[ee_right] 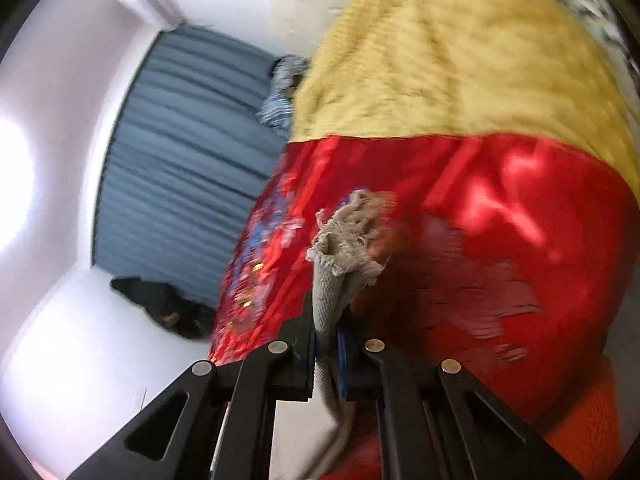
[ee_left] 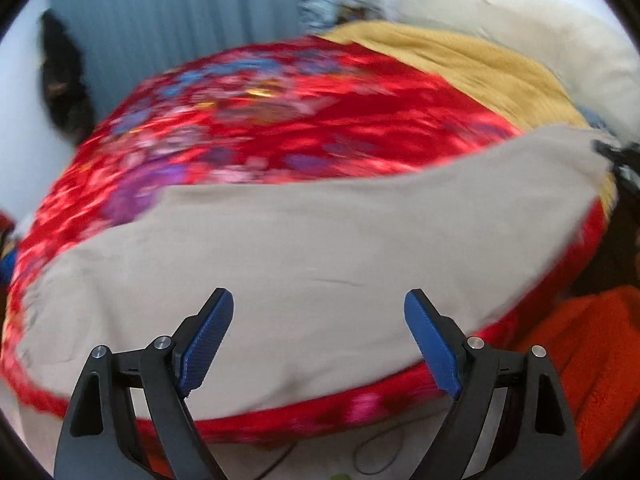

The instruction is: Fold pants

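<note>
Beige pants point(ee_left: 320, 240) lie spread across a red flowered bedspread point(ee_left: 280, 120), blurred by motion. My left gripper point(ee_left: 319, 294) hovers over their near edge, its blue pads wide apart, with nothing between them. In the right wrist view my right gripper point(ee_right: 326, 320) is shut on a bunched, frayed end of the pants point(ee_right: 344, 236), which sticks up past the fingertips above the bedspread point(ee_right: 500, 220). A strip of the beige cloth hangs down behind the jaws.
A yellow blanket point(ee_left: 460, 64) covers the far part of the bed, with a pale cushion point(ee_left: 540, 28) behind it. An orange fuzzy cloth point(ee_left: 592, 360) lies at the right. A blue curtain point(ee_left: 180, 12), a dark object point(ee_left: 64, 80) and white walls stand beyond.
</note>
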`<state>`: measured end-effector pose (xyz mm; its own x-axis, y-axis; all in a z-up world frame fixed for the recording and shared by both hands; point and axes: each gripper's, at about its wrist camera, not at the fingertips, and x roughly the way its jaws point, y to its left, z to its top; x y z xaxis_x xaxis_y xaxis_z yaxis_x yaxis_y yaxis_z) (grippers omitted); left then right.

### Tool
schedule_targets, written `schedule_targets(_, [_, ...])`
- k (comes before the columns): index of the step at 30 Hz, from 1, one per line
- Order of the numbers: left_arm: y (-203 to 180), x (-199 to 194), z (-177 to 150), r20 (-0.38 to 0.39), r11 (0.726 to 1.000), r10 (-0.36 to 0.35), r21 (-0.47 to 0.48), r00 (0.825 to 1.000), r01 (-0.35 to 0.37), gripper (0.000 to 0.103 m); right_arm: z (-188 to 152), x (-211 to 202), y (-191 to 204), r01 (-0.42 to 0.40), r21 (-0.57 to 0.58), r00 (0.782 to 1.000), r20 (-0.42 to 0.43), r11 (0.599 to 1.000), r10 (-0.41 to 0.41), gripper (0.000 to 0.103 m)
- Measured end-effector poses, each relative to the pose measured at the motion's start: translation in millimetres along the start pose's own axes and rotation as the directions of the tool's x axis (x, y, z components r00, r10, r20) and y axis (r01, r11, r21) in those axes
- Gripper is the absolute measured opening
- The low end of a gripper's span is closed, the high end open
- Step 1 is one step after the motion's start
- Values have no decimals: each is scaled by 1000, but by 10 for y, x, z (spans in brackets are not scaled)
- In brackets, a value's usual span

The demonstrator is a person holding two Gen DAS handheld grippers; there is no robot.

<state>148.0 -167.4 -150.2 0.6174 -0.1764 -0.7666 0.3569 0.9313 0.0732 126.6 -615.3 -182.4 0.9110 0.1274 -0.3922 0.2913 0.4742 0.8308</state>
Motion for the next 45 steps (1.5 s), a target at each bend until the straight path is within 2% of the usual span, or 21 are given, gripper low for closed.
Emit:
schedule_targets(3, [518, -55, -66, -18, 991, 61, -119, 998, -63, 89, -43, -37, 698, -81, -145, 996, -32, 986, 77, 8])
schedule_targets(7, [1209, -96, -322, -61, 942, 117, -309, 991, -130, 89, -289, 107, 1561, -177, -302, 981, -134, 937, 142, 8])
schedule_targets(11, [1669, -115, -648, -108, 884, 141, -433, 984, -174, 89, -808, 394, 2288, -285, -378, 944, -268, 881, 191, 8])
schedule_targets(14, [1852, -179, -841, -120, 863, 153, -468, 981, -192, 89, -1356, 694, 2724, -360, -402, 904, -374, 842, 208, 8])
schedule_targets(19, [2094, -318, -1074, -122, 832, 172, -514, 978, -210, 89, -2396, 1356, 3146, -393, -429, 854, -499, 813, 149, 8])
schedule_targets(21, [2210, -370, -1176, -128, 815, 181, -536, 975, -221, 89, -2942, 1619, 3163, -377, -477, 836, -543, 794, 71, 11])
schedule_targets(22, [2245, -382, -1216, -133, 808, 186, -544, 974, -229, 89, -3197, 1741, 3126, -370, -507, 825, -564, 778, 24, 17])
schedule_targets(23, [2283, -398, -1257, -136, 803, 189, -549, 972, -233, 89, -3552, 1878, 3043, -365, -541, 791, -610, 758, -54, 31])
schedule_targets(24, [2321, -419, -1306, -141, 796, 195, -555, 971, -240, 89, -3808, 1974, 2949, -377, -544, 741, -663, 749, -108, 40])
schedule_targets(26, [2384, -447, -1379, -146, 787, 205, -563, 968, -252, 89, -4195, 1950, 2731, -403, -536, 662, -730, 742, -168, 44])
schedule_targets(29, [2408, -440, -1457, -162, 781, 206, -567, 965, -262, 89, -4259, 1647, 2586, -464, -527, 630, -761, 712, -152, 44])
schedule_targets(30, [2382, -423, -1448, -161, 785, 198, -565, 967, -255, 89, -4181, 1523, 2554, -477, -542, 639, -754, 692, -150, 44])
schedule_targets(31, [2338, -406, -1405, -155, 794, 185, -559, 970, -241, 89, -4035, 1379, 2522, -479, -576, 669, -728, 663, -150, 44])
schedule_targets(32, [2302, -389, -1351, -144, 804, 172, -551, 974, -224, 89, -3873, 1303, 2469, -466, -603, 699, -699, 647, -148, 45])
schedule_targets(33, [2218, -371, -1241, -120, 824, 150, -533, 981, -191, 89, -3665, 1195, 2408, -423, -647, 752, -641, 635, -152, 45])
schedule_targets(35, [2040, -352, -1033, -75, 861, 110, -491, 991, -133, 89, -3240, 1069, 2252, -287, -703, 846, -505, 650, -173, 46])
schedule_targets(36, [1949, -320, -917, -56, 880, 85, -464, 995, -101, 89, -3027, 1036, 2163, -204, -714, 880, -434, 670, -194, 46])
schedule_targets(37, [1827, -272, -773, -41, 900, 53, -431, 998, -65, 89, -2826, 1045, 2045, -129, -719, 901, -373, 683, -222, 46])
schedule_targets(38, [1688, -199, -621, -33, 919, 18, -392, 999, -30, 91, -2627, 1057, 1934, -58, -720, 916, -314, 691, -250, 46])
schedule_targets(40, [1437, -25, -392, -39, 950, -42, -311, 998, 28, 92, -2396, 1067, 1795, 4, -713, 927, -260, 701, -271, 45])
schedule_targets(45, [927, 509, -153, -67, 988, -36, -150, 997, 26, 92, -2450, 1190, 1755, -73, -727, 921, -312, 683, -234, 42])
